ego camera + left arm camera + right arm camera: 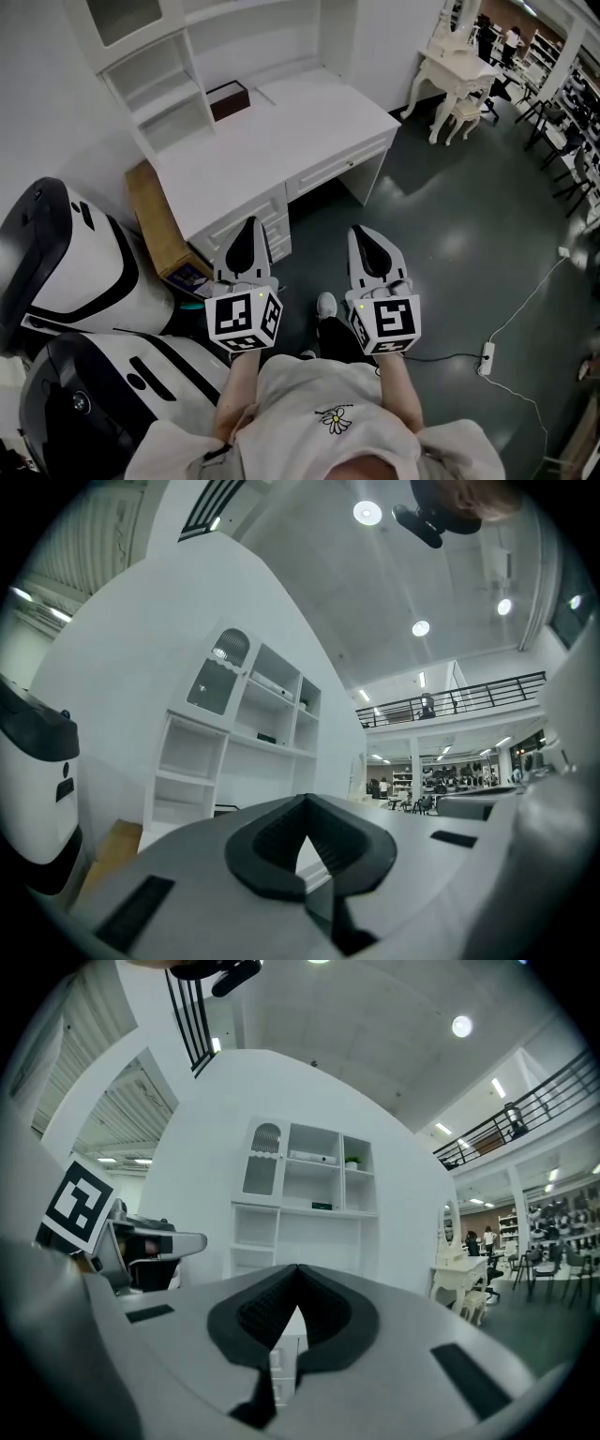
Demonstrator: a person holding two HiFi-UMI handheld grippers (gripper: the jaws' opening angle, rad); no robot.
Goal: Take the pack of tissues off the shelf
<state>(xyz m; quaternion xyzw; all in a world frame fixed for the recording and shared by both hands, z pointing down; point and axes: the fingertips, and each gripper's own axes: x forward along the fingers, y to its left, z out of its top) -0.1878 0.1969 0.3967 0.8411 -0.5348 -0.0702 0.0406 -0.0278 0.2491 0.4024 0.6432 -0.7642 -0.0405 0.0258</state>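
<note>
A white desk with a shelf unit at its back stands ahead of me. A small dark pack lies on a middle shelf, and the left gripper view shows the same pack. A dark brown box sits on the desk top beside the lower shelves. My left gripper and right gripper are held side by side in front of the desk, well short of the shelves. Both are shut with nothing in them, as seen at the left gripper and the right gripper.
Two large white-and-black rounded shells stand at the left, with a wooden board leaning beside the desk. A white dressing table with a stool is at the back right. A power strip with its cable lies on the dark floor.
</note>
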